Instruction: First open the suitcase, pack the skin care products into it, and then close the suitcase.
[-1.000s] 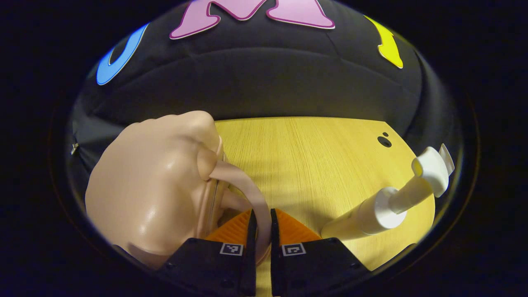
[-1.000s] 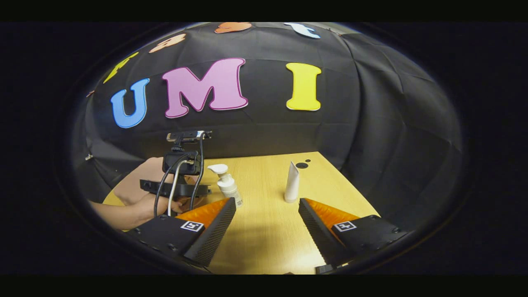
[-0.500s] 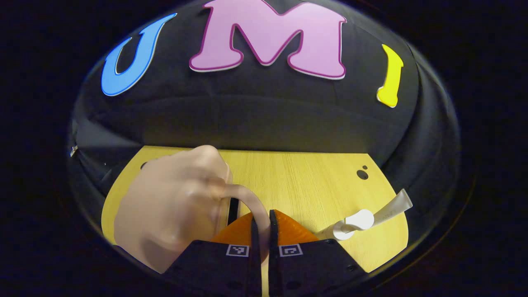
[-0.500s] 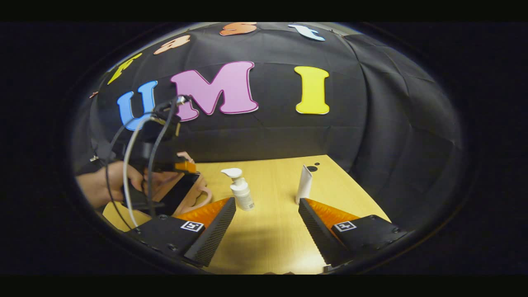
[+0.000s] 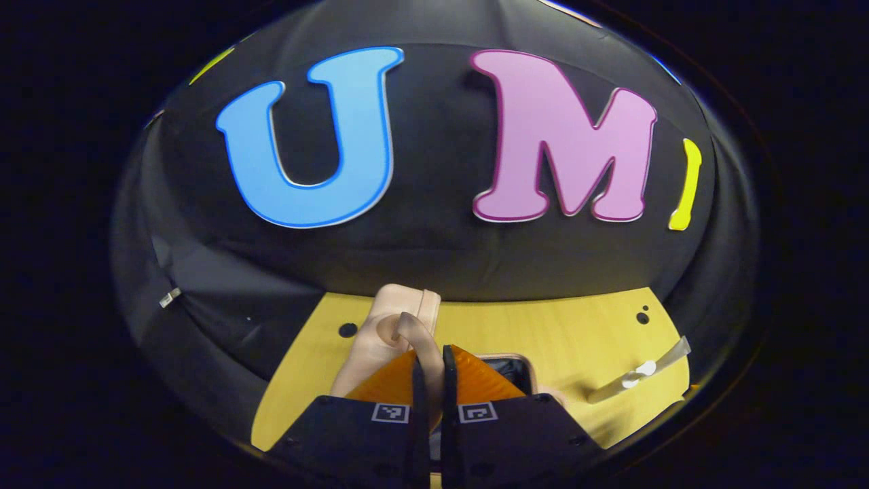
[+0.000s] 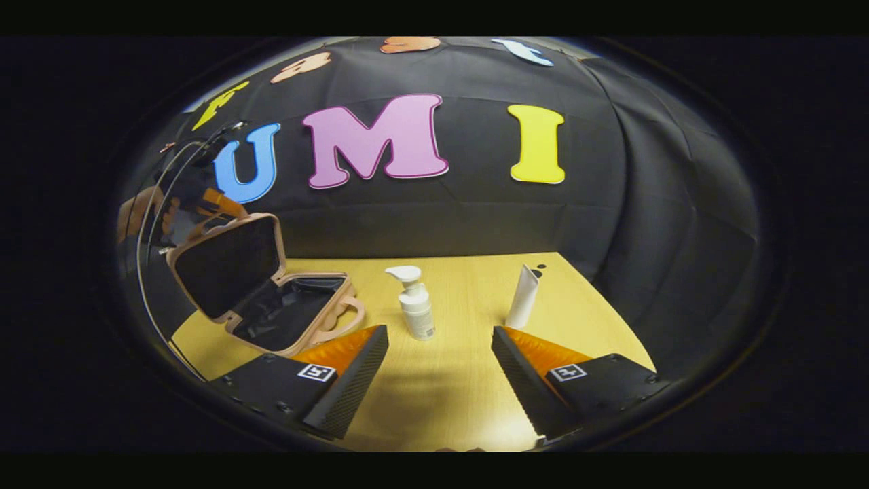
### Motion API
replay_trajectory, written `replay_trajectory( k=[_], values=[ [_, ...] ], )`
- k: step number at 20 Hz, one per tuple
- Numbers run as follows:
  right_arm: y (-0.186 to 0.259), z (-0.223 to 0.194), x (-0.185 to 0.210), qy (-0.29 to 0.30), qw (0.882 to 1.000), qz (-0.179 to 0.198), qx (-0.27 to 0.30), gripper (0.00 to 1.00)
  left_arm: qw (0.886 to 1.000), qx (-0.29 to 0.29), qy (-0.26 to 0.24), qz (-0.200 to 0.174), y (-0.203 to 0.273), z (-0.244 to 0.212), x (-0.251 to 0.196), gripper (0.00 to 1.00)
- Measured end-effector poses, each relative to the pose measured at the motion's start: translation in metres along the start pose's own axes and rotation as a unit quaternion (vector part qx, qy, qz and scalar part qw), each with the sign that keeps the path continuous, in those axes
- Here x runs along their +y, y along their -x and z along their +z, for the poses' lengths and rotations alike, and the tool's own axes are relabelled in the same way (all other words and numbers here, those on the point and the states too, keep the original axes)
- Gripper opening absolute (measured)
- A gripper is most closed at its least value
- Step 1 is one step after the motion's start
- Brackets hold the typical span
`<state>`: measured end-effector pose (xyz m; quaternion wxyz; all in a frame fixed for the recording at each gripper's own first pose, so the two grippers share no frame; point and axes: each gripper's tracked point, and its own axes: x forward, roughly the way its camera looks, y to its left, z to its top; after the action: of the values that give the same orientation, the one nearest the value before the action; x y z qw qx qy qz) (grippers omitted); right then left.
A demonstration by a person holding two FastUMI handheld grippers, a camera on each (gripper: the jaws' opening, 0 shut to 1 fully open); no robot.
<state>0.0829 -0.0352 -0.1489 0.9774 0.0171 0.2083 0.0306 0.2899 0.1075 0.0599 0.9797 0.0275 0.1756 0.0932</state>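
A black cloth wall (image 6: 475,217) closes the booth at the back and folds round on the right side, its fabric creased and seamed in wide panels. In front of it stands a light wooden table (image 6: 448,380) with a fine straight grain. Near its far right corner sit a dark round hole (image 5: 641,318) and a smaller dot just beside it; another dark hole (image 5: 347,330) lies toward the far left. Light falls from above, leaving a soft sheen on the near tabletop.

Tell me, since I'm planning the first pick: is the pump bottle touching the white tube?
Apart. The right gripper view shows the pump bottle and the white tube standing separately, with bare tabletop between them.
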Motion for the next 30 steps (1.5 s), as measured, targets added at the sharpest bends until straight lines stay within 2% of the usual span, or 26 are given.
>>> replay_trajectory(
  k=[4, 8, 12, 14, 16, 18, 20, 21, 22, 23, 25, 26, 27, 28, 30],
  values=[
    [-0.002, -0.004, 0.017, 0.025, 1.0, 0.017, -0.002, 0.98, 0.994, -0.014, -0.009, 0.108, -0.03, -0.007, 0.135, 0.11],
    [-0.01, -0.011, 0.038, 0.043, 0.999, 0.024, 0.011, 0.98, 0.992, 0.003, -0.011, 0.123, -0.09, -0.061, 0.202, 0.09],
    [-0.013, -0.015, 0.055, 0.042, 0.999, 0.0, 0.009, 0.98, 0.99, 0.047, 0.044, 0.122, -0.141, -0.13, 0.253, 0.09],
    [-0.007, -0.03, 0.064, 0.033, 0.999, -0.003, 0.022, 0.98, 0.989, 0.067, 0.069, 0.108, -0.16, -0.163, 0.259, 0.1],
    [0.0, -0.041, 0.067, 0.048, 0.998, -0.008, 0.03, 0.97, 0.989, 0.086, 0.061, 0.1, -0.179, -0.187, 0.264, 0.09],
    [0.002, -0.056, 0.065, 0.051, 0.997, -0.018, 0.047, 0.97, 0.989, 0.096, 0.059, 0.099, -0.19, -0.198, 0.26, 0.09],
    [0.001, -0.057, 0.069, 0.037, 0.998, -0.022, 0.048, 0.97, 0.987, 0.096, 0.058, 0.114, -0.191, -0.202, 0.268, 0.11],
    [-0.001, -0.052, 0.07, 0.035, 0.998, -0.022, 0.041, 0.97, 0.985, 0.089, 0.055, 0.134, -0.183, -0.196, 0.279, 0.16],
    [-0.004, -0.043, 0.072, 0.036, 0.999, -0.024, 0.032, 0.97, 0.986, 0.073, 0.058, 0.135, -0.176, -0.186, 0.281, 0.39],
    [-0.006, -0.036, 0.072, 0.037, 0.999, -0.025, 0.023, 0.97, 0.988, 0.048, 0.065, 0.133, -0.168, -0.17, 0.281, 0.4],
    [-0.013, -0.026, 0.067, 0.033, 0.999, -0.025, 0.009, 0.97, 0.99, 0.008, 0.068, 0.121, -0.141, -0.137, 0.277, 0.54],
    [-0.013, -0.024, 0.065, 0.029, 0.999, -0.027, 0.007, 0.97, 0.991, -0.014, 0.07, 0.111, -0.125, -0.12, 0.271, 0.74],
    [-0.015, -0.02, 0.061, 0.024, 0.999, -0.029, 0.005, 0.97, 0.991, -0.038, 0.07, 0.106, -0.106, -0.103, 0.26, 0.83],
    [-0.015, -0.017, 0.056, 0.019, 0.999, -0.033, 0.002, 0.97, 0.991, -0.06, 0.068, 0.095, -0.087, -0.087, 0.246, 0.96],
    [-0.014, -0.006, 0.045, 0.013, 0.999, -0.039, -0.009, 0.97, 0.991, -0.102, 0.052, 0.076, -0.045, -0.065, 0.211, 0.98]
  ],
)
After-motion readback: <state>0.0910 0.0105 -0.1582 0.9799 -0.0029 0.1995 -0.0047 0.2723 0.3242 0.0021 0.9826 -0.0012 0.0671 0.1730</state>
